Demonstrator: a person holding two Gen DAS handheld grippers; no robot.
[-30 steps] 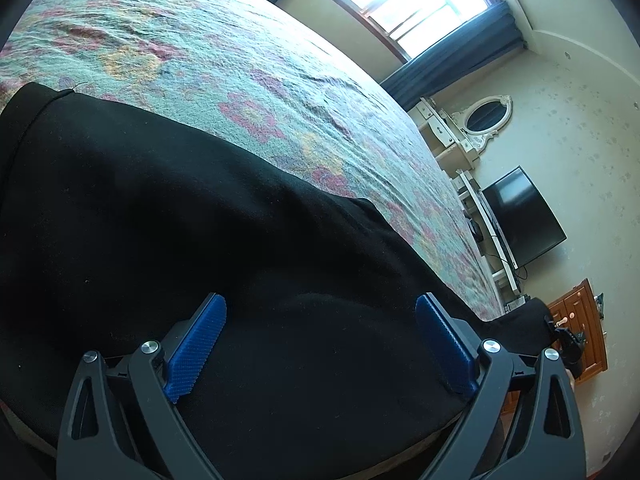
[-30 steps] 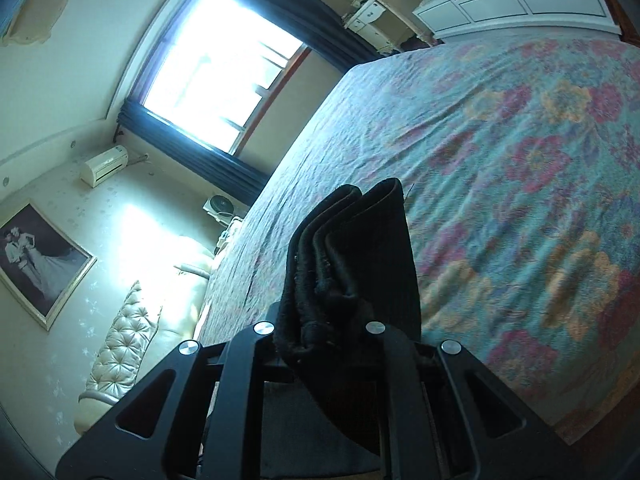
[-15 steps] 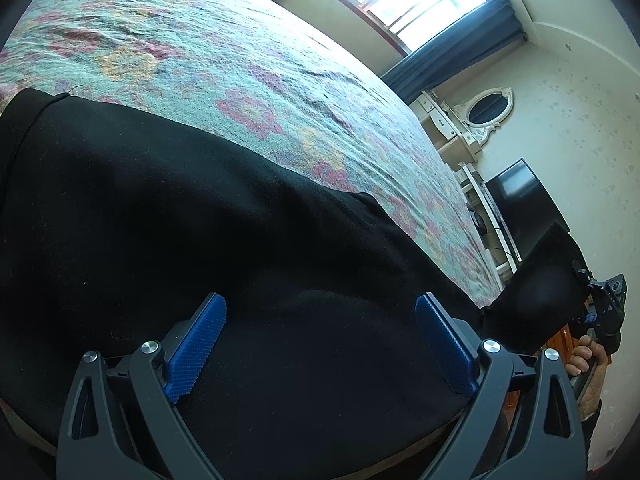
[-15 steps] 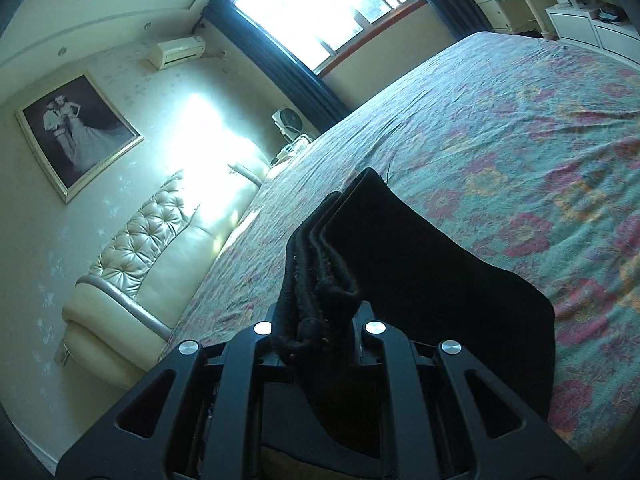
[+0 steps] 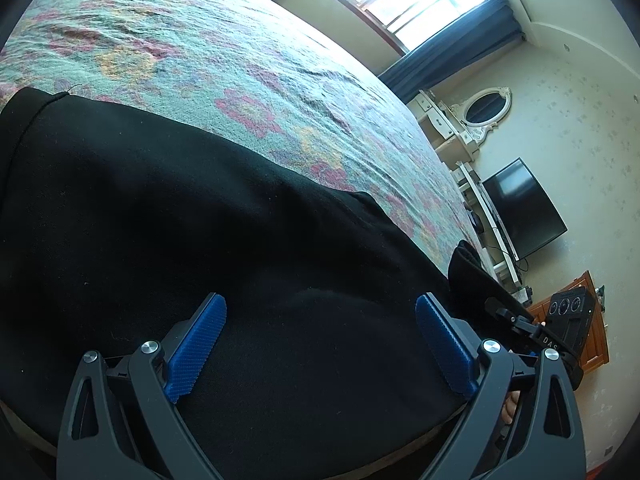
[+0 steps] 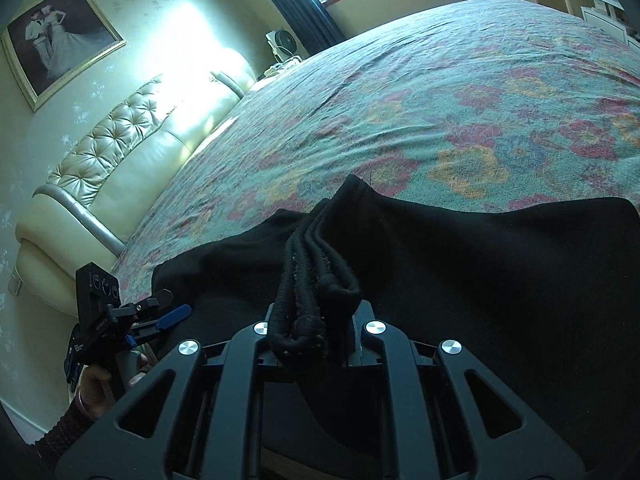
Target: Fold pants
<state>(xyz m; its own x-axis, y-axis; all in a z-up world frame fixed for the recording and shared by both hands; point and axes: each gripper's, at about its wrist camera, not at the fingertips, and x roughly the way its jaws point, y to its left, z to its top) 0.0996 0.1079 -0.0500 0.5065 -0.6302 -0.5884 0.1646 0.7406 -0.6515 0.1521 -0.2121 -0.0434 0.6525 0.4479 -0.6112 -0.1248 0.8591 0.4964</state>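
Item: black pants (image 5: 200,240), spread along the bed's (image 5: 240,60) near edge. Our right gripper (image 6: 316,320) clamps a bunched hem or waistband; our left gripper (image 5: 320,344) hovers wide, empty. Step: mid-fold. Next, we judge: lay the held end across, aligned, then release.

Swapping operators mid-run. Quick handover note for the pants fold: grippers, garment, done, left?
Left gripper: open, empty, hovering over the black pants, blue pads wide apart.
Right gripper: shut on a bunched stack of pants layers, raised above the rest of the garment.
Pants lie at the near edge of the floral bedspread.
Done: one end gathered and lifted.
Left: probably lay that end across the flat part, release, smooth and finish folding.
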